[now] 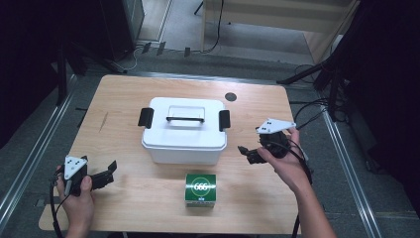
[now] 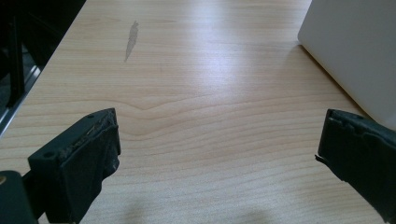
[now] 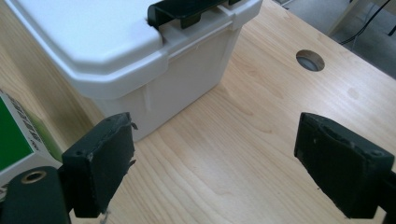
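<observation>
Two grippers, left [image 1: 110, 168] and right [image 1: 243, 150], released, empty. White box [image 1: 184, 130] between your fingertips: rigid, smooth, bulky; take black side latches [image 1: 224, 120].

High view looked down on the whole table [image 1: 124, 99]; both gripper views sat low, close, sharing the white box [image 2: 355, 51].

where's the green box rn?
High view: the green box sits on the table near its front edge, just in front of the white lidded bin, between both grippers.
</observation>
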Demonstrator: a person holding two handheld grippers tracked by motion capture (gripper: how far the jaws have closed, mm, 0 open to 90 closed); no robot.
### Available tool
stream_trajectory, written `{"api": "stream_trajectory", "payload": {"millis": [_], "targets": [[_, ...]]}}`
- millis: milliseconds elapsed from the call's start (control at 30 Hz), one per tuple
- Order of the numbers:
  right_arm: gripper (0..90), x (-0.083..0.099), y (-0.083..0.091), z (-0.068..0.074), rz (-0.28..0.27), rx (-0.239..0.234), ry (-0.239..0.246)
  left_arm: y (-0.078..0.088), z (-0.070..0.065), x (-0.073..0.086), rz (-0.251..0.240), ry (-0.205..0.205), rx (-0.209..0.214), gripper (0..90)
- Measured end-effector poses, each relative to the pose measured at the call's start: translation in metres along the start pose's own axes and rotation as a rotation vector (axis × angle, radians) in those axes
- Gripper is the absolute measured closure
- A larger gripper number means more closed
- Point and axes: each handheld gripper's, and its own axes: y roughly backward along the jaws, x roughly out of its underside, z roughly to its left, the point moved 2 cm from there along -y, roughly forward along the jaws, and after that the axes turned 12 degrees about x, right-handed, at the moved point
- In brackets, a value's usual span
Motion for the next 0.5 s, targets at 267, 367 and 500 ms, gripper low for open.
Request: {"api": "stream_trajectory", "payload": {"millis": [267,367,500], "targets": [[11.7,-0.031,-0.002,-0.008,0.083,-0.069,0.090,-0.002,-0.004,0.001,0.019,-0.038,-0.039,0.0],[11.6,-0.043,-0.005,-0.011,0.100,-0.097,0.120,-0.001,-0.001,0.001,0.015,0.002,-0.010,0.0],[12.5,-0.055,-0.011,-0.014,0.115,-0.153,0.152,0.000,-0.002,0.001,-0.003,-0.013,-0.003,0.0]]}}
